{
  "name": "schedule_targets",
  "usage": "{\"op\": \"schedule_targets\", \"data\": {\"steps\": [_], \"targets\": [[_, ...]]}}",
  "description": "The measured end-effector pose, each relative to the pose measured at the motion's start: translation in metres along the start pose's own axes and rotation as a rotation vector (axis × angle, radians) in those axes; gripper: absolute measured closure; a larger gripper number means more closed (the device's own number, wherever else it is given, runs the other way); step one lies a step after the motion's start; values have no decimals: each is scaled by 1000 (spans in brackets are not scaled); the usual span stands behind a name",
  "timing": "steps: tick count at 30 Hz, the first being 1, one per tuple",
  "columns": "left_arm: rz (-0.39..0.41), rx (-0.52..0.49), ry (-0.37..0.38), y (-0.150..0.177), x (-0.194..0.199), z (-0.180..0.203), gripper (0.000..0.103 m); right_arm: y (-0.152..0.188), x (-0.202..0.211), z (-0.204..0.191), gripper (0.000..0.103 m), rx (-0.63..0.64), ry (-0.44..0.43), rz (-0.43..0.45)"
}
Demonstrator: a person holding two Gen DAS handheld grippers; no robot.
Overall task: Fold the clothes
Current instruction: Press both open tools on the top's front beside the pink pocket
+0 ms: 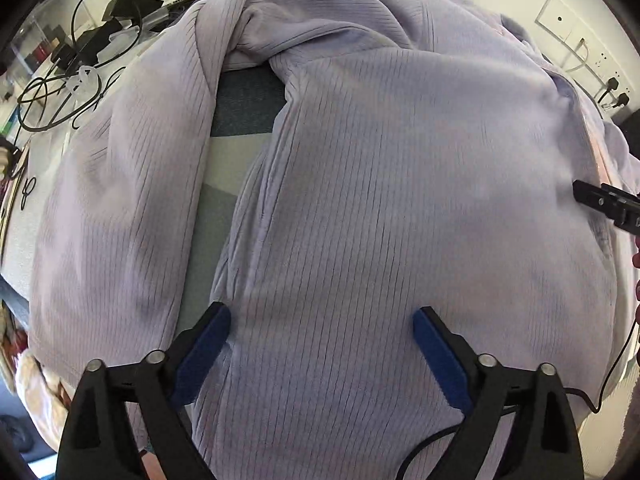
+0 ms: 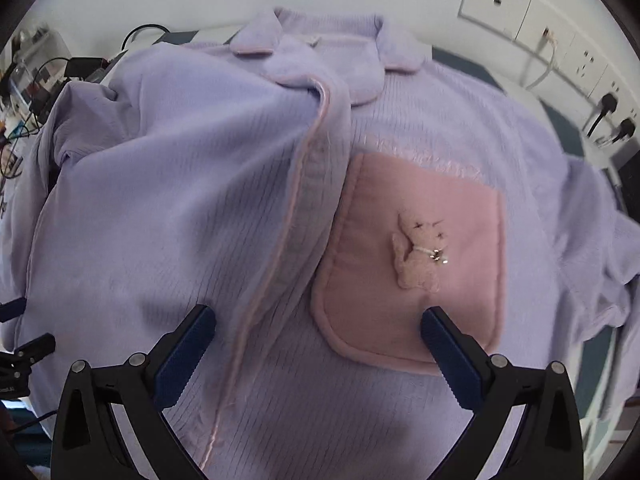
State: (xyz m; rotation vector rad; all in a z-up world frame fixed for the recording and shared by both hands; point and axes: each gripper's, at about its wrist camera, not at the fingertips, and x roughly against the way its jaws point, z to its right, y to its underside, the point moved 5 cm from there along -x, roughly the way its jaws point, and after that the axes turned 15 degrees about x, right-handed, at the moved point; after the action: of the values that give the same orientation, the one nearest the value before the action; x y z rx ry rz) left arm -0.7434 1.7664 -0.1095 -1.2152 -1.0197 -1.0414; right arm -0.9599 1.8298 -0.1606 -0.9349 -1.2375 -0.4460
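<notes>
On the counter: lilac ribbed pajama top (image 2: 224, 208) spread wide, front side up, collar (image 2: 256, 38) at the far end.
Pocket: pink pocket (image 2: 420, 280) with small plush animal (image 2: 416, 252), right of the placket.
Sleeve: left sleeve (image 1: 120, 208) lay beside the body, a strip of teal cover (image 1: 244, 104) between them.
Left gripper (image 1: 322, 344): spread wide above the fabric, held nothing.
Right gripper (image 2: 318, 344): spread wide over the placket and pocket edge, held nothing.
Far left: black cables (image 1: 60, 92).
</notes>
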Motion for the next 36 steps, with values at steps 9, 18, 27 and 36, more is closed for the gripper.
{"op": "schedule_targets", "data": {"steps": [9,18,27,36], "targets": [[17,5,0,-6,1,-1,5,10,2,4,0,-8,13,85],[31,-14,14,-15,0,0,0,16,4,7,0,-8,31,120],[44,-22,26,-14,0,-1,0,12,2,-2,0,-9,40,101],[69,-25,29,-19,1,-3,0,9,2,-1,0,-31,36,44]]}}
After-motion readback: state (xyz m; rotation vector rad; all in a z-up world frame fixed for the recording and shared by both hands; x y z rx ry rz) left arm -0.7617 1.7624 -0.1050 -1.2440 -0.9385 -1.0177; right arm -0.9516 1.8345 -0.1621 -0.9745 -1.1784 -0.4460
